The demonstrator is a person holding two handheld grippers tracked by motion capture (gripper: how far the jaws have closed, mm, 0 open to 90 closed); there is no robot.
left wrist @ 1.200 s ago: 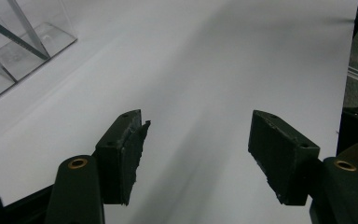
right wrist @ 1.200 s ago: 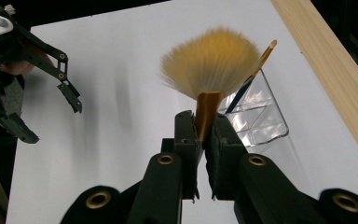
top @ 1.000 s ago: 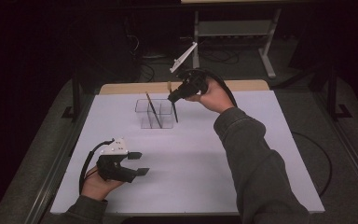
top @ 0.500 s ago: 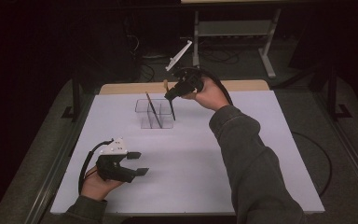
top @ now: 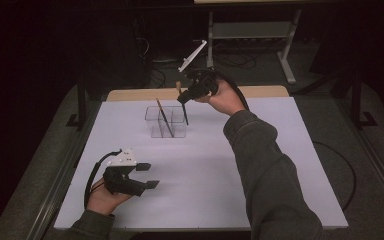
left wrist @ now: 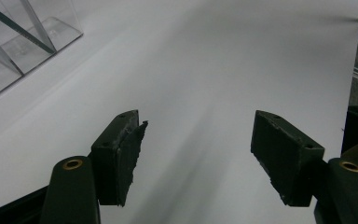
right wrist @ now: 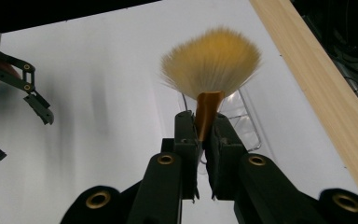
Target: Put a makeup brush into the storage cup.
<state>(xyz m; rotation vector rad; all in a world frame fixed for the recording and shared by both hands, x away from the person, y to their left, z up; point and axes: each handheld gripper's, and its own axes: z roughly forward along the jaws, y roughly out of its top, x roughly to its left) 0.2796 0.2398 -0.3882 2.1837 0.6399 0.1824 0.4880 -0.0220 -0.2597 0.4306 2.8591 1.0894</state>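
I had the right gripper (top: 184, 100) at the far middle of the worktop (top: 260, 165), its jaws pinching a fan-bristled brush (right wrist: 209, 70) by the ferrule, bristles up, with the dark handle dipping into the right compartment of the clear organizer (top: 166, 122); a second brush (top: 163, 116) leaned in the compartment just left of it. To finish well, I judged I should keep the handle near upright, sink it until its tip met the floor of that compartment, and only then part the jaws. The left gripper (top: 147, 176) rested near left, jaws spread on nothing.
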